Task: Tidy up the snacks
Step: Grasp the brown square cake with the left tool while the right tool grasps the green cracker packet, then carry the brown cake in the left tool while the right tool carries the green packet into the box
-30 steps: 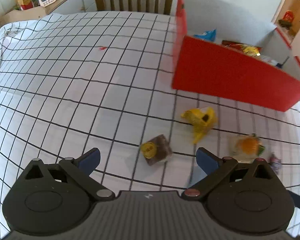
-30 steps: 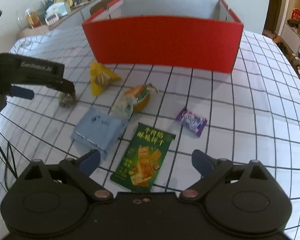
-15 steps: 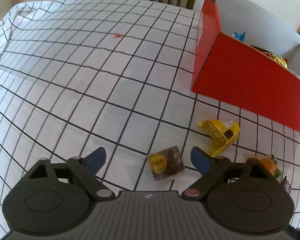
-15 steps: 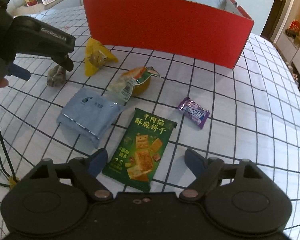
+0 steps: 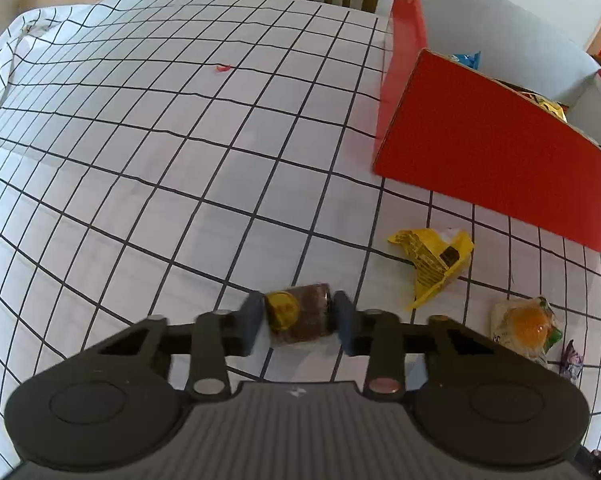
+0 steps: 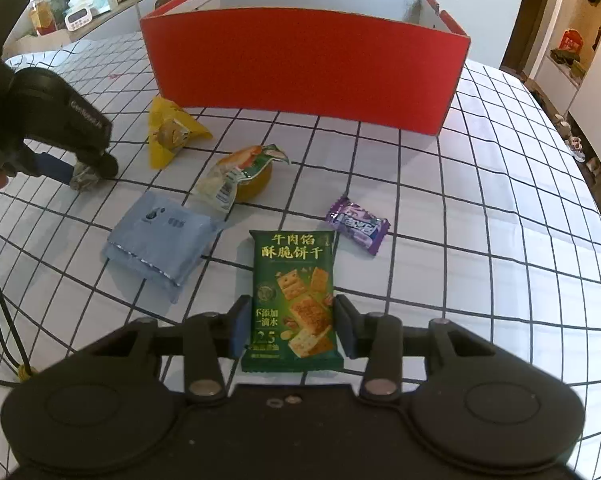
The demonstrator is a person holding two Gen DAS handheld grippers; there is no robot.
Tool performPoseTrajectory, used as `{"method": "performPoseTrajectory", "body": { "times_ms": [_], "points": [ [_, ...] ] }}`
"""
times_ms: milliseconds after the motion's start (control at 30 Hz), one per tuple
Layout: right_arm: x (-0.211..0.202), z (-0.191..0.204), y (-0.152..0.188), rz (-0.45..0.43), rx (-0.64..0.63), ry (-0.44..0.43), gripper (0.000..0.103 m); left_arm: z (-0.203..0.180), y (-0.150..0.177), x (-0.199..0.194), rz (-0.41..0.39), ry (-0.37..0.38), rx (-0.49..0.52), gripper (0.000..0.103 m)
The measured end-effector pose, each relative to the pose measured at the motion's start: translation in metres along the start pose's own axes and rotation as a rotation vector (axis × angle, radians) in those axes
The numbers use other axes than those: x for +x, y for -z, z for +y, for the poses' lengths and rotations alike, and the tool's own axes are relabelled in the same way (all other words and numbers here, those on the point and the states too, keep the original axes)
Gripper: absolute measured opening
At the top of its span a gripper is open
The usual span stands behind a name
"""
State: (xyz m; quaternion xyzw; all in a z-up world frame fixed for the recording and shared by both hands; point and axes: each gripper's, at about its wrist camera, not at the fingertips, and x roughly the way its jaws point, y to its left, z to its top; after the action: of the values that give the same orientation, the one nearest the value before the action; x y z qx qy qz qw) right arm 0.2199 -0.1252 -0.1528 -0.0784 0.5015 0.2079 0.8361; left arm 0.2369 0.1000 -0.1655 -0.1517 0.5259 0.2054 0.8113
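surface: table (image 5: 148, 128) under white grid cloth, chair at far edge
left view: left gripper (image 5: 298, 318) jaws narrowed onto brown cake (image 5: 300, 314), near centre, ready to lift
box: red box (image 5: 488, 160) far right, some snacks already inside
right view: right gripper (image 6: 290, 326) jaws pinching near end of green cracker pack (image 6: 294, 300)
loose: yellow packet (image 6: 170, 132), jelly cup (image 6: 240, 178), blue pouch (image 6: 160, 240), purple candy (image 6: 356, 224) lie in front of box, likely waiting to go in

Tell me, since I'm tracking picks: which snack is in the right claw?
The green cracker packet, flat between the right claw; the other snacks lie farther off.
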Motion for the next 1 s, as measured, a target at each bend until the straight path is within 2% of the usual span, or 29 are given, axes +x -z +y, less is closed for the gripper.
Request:
{"method": "performPoseTrajectory", "body": {
  "times_ms": [400,767,1000],
  "points": [
    [-0.013,-0.018,0.001,-0.011,0.084,-0.039,0.042,0.015,0.010,-0.019,-0.012,0.026,-0.006,0.035],
    [-0.053,-0.029,-0.018,-0.095,0.125,-0.120,0.042,0.002,0.012,-0.071,-0.088,0.086,0.067,0.035],
    [-0.073,-0.035,-0.043,-0.161,0.134,-0.148,0.042,-0.009,0.004,-0.100,-0.127,0.130,0.085,0.035]
  ]
}}
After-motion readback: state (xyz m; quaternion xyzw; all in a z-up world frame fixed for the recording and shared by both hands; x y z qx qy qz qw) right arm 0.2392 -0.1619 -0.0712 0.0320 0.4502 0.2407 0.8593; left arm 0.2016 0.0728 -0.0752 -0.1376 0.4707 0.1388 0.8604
